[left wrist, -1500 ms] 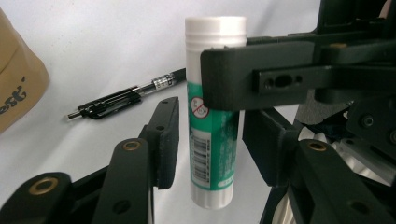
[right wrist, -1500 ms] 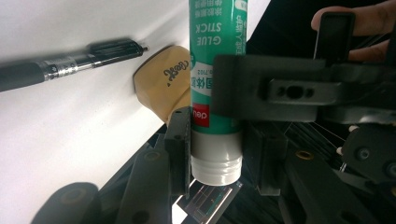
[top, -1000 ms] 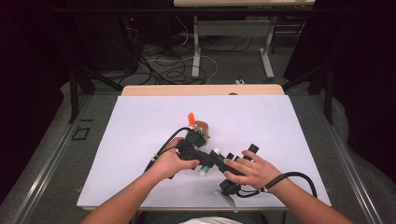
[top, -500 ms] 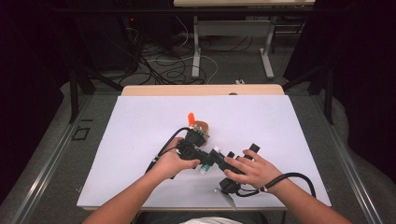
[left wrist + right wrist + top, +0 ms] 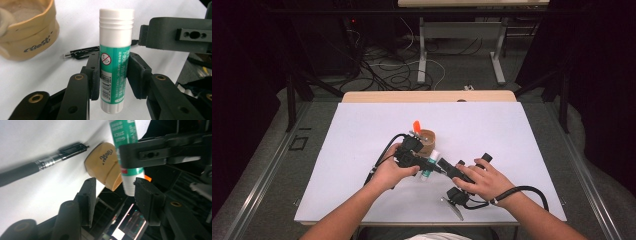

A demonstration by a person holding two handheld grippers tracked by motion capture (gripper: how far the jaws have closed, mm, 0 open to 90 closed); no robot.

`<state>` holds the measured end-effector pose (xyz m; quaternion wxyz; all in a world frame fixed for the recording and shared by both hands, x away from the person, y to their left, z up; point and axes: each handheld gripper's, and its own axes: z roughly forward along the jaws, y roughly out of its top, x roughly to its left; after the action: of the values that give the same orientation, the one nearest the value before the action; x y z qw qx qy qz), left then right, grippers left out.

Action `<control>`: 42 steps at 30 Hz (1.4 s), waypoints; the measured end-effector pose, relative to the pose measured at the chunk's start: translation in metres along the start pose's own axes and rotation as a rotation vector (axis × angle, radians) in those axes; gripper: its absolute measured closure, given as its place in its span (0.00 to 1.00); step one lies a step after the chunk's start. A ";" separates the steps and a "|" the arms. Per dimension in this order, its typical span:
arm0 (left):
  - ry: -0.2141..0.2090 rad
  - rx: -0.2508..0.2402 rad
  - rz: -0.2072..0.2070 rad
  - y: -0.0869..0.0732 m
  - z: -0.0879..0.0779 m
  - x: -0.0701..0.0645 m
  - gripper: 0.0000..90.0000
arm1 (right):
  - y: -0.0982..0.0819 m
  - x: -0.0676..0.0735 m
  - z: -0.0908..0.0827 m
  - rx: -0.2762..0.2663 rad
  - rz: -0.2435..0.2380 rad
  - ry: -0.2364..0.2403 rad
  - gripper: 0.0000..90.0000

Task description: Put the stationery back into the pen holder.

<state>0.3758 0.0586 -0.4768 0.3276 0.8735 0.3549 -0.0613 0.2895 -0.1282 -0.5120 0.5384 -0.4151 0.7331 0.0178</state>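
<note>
The left gripper holds a green and white plastic glue stick between its fingers. The two black pads press on the green label from both sides, so the fingers are closed on the tube and stand only as far apart as the tube is wide. In the left gripper view the glue stick is upright, with its white ribbed cap at the top and its white base hanging free under the pads.

The right gripper comes toward the same glue stick from the other side. Its fingers have just been opening, and now they stand clearly apart. In the right gripper view the white end of the glue stick lies in the gap, close to one finger, but I cannot tell if it touches that pad; the other pad is apart from it.

In the high view the glue stick is above the white sheet that covers the bench, a little nearer to the front edge than to the far edge, and about midway between the left and right edges. Just behind it, toward the far edge, stands a small tan cup of soft material with dark lettering. A black pen with a metal clip lies on the sheet near this cup. A small orange thing stands out at the far side of the cup; what it is I cannot tell.
</note>
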 end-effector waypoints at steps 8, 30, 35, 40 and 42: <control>0.028 -0.098 0.041 -0.003 -0.007 0.002 0.72 | -0.003 -0.001 0.004 -0.029 0.188 0.080 0.49; 0.098 -0.394 0.099 0.002 -0.025 0.003 0.72 | -0.025 -0.010 0.010 -0.104 1.123 0.380 0.26; 0.124 -0.449 0.097 0.005 -0.027 0.003 0.72 | -0.034 -0.006 0.010 -0.115 1.299 0.406 0.22; 0.155 -0.519 0.074 0.008 -0.028 0.005 0.72 | -0.043 0.000 0.010 -0.107 1.487 0.410 0.17; 0.161 -0.531 0.065 0.009 -0.028 0.006 0.73 | -0.048 0.003 0.009 -0.089 1.561 0.397 0.17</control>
<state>0.3824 0.0747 -0.4520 0.5175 0.7702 0.3550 0.1139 0.3260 -0.1570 -0.4983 0.2133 0.2005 0.8923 0.3437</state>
